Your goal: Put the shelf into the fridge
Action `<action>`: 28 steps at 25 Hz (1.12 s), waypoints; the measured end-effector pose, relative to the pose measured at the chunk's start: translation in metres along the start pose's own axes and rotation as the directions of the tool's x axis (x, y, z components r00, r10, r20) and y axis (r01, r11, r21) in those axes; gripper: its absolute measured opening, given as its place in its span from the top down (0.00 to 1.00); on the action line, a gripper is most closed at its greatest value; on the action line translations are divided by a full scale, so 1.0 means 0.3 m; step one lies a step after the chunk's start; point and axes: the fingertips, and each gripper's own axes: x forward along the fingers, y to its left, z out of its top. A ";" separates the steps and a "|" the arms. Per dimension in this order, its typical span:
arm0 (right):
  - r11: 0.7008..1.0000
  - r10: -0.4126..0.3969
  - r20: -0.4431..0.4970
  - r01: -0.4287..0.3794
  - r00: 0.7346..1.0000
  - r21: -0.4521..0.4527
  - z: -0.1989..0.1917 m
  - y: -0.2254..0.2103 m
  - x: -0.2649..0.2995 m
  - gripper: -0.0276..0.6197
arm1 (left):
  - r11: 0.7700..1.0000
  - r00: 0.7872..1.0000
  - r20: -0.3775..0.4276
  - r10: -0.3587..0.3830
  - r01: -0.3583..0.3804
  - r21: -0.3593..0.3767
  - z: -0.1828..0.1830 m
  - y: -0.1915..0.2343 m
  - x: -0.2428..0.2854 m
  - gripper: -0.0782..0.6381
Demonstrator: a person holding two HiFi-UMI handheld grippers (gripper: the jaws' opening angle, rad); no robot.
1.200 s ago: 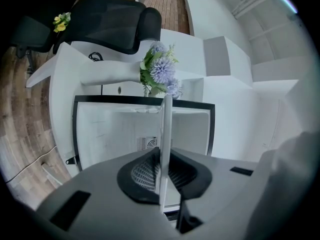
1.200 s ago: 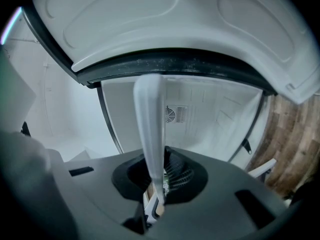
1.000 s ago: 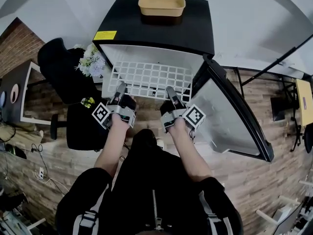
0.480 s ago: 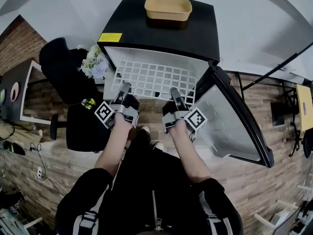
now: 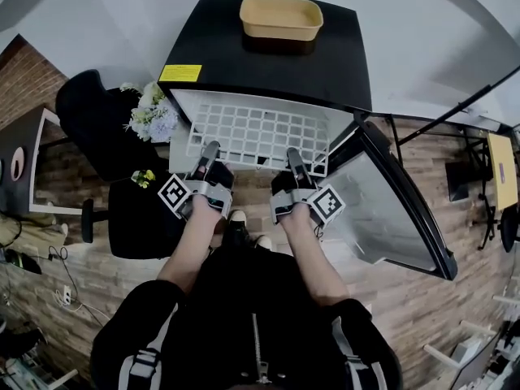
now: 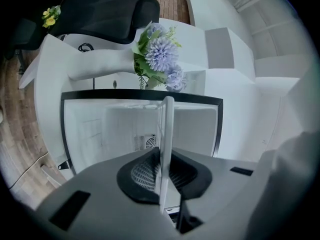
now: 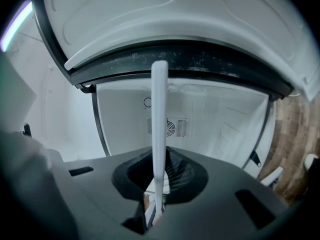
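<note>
Now, left gripper (image 5: 209,151): clamped on wire shelf (image 5: 258,130)
right gripper (image 5: 294,156): clamped on same shelf
wire shelf: jutting from fridge (image 5: 244,55) opening

The shelf (image 5: 258,135) is a white grid of square holes. The fridge (image 5: 244,51) is black outside and white inside, with a yellow label (image 5: 180,73). The tub (image 5: 281,16) is tan. The left tool (image 5: 210,150) and right tool (image 5: 295,156) are grey, with black-and-white square markers. The flowers (image 5: 156,119) are pale purple.
</note>
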 end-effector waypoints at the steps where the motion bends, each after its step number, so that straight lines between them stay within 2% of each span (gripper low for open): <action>1: 1.000 -0.004 0.006 0.004 1.000 -0.003 0.009 0.000 0.014 0.92 | 1.000 1.000 -0.003 0.000 0.000 -0.003 0.002 0.001 0.017 0.83; 10: 1.000 0.001 0.056 0.000 0.998 -0.015 0.008 -0.003 -0.005 0.92 | 1.000 0.999 -0.031 -0.017 0.017 -0.013 -0.012 0.002 0.001 0.83; 13: 1.000 0.010 0.058 -0.009 0.998 -0.021 0.033 -0.004 0.038 0.91 | 1.000 1.000 -0.027 -0.010 0.010 -0.022 -0.002 0.008 0.051 0.83; 16: 0.999 0.026 0.036 -0.024 0.999 -0.048 0.035 0.006 0.066 0.90 | 1.000 1.000 -0.023 -0.009 0.008 -0.030 0.007 0.010 0.083 0.83; 24: 0.990 0.071 -0.045 -0.076 0.996 -0.117 -0.014 0.032 -0.001 0.89 | 0.999 0.999 -0.034 -0.032 0.031 -0.036 0.005 0.001 0.070 0.83; 28: 0.989 0.080 -0.057 -0.087 0.995 -0.122 -0.019 0.035 -0.016 0.88 | 0.999 0.998 -0.052 -0.041 0.041 -0.004 -0.006 -0.010 0.051 0.83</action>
